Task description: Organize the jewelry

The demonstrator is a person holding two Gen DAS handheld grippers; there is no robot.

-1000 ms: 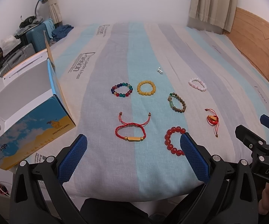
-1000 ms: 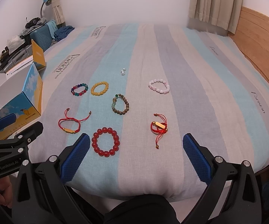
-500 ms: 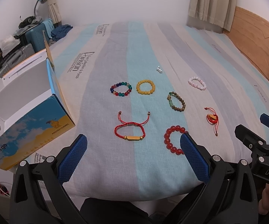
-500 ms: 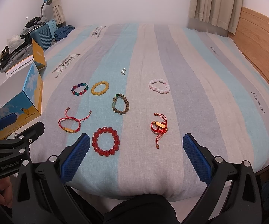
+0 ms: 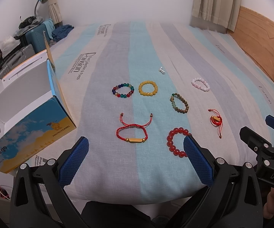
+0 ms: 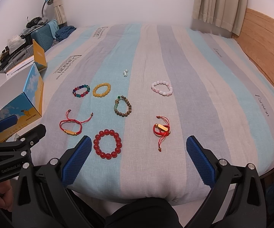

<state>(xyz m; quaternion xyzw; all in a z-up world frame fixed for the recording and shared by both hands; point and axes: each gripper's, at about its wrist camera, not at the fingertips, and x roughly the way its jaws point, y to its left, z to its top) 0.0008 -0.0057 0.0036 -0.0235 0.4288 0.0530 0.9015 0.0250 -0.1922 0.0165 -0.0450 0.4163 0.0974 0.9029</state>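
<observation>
Several bracelets lie on the striped bed. A red cord bracelet with a gold bar lies ahead of my left gripper, which is open and empty. A red bead bracelet sits by its right finger. My right gripper is open and empty; the red bead bracelet and a bunched red cord bracelet lie just ahead of it. Farther off are a multicolour bracelet, a yellow one, a brown-green one, a pink one and small pearls.
An open blue-and-yellow cardboard box stands at the bed's left edge. Suitcases and clutter are beyond it. A wooden headboard runs along the right. The bed's front edge drops off just under both grippers.
Both views have shifted very slightly; the jewelry has not moved and both grippers stay open.
</observation>
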